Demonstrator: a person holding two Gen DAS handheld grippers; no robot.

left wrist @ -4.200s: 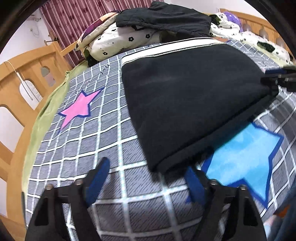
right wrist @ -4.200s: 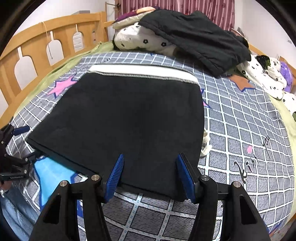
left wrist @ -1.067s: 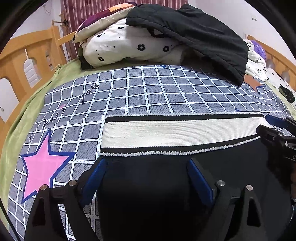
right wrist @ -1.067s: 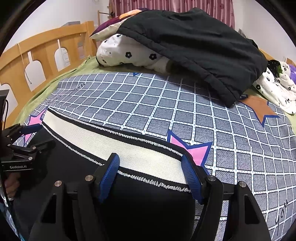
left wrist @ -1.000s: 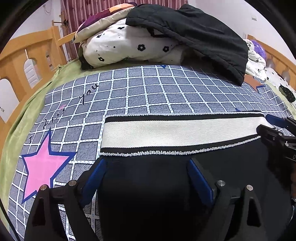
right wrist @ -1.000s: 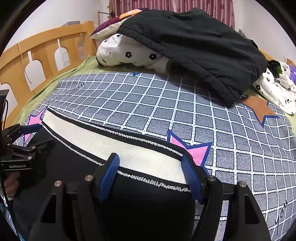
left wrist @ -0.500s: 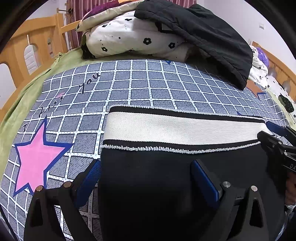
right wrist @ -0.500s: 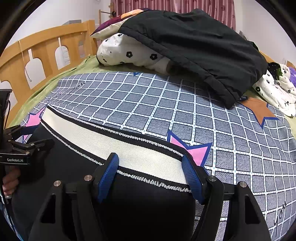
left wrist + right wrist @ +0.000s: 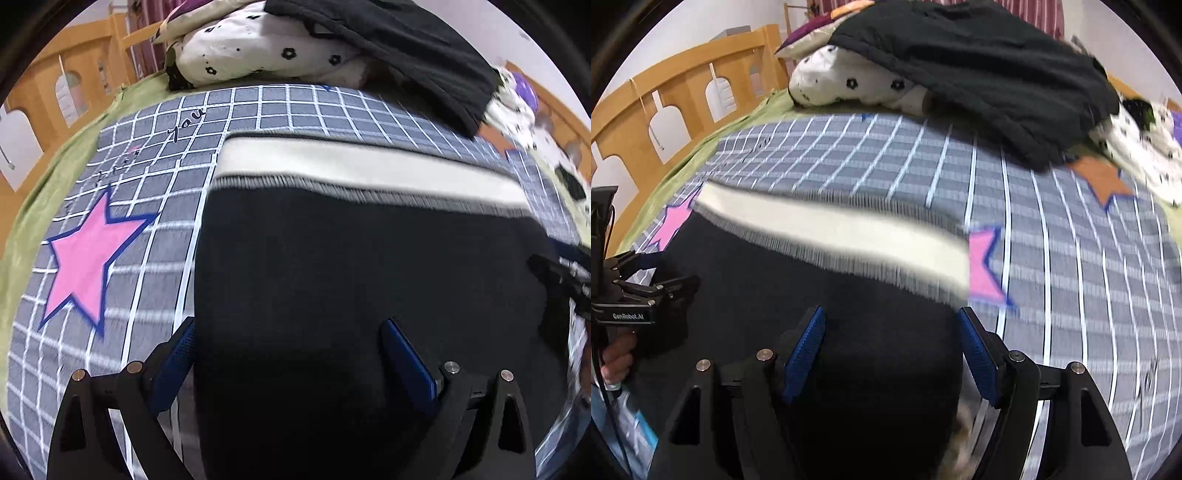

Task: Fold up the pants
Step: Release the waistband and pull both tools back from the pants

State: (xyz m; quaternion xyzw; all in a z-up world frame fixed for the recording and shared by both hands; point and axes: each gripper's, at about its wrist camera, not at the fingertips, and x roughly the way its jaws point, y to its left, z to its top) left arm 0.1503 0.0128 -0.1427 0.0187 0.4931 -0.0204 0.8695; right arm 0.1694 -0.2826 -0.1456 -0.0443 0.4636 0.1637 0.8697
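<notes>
The black pants lie folded flat on the checked bedspread, their white waistband at the far side. My left gripper is open and wide over the near left part of the pants, whose left edge runs between its blue pads; nothing is gripped. My right gripper is open over the pants near their right edge, just short of the waistband. Each gripper shows at the edge of the other's view: the right gripper and the left gripper.
A black jacket lies over flowered pillows at the head of the bed. A wooden rail runs along the left side. A green sheet borders the bedspread. A hand holds the left gripper.
Both grippers have drawn back from the waistband toward the near side, so more black fabric fills each view. The left jaws stand a little wider. The pants lie as before.
</notes>
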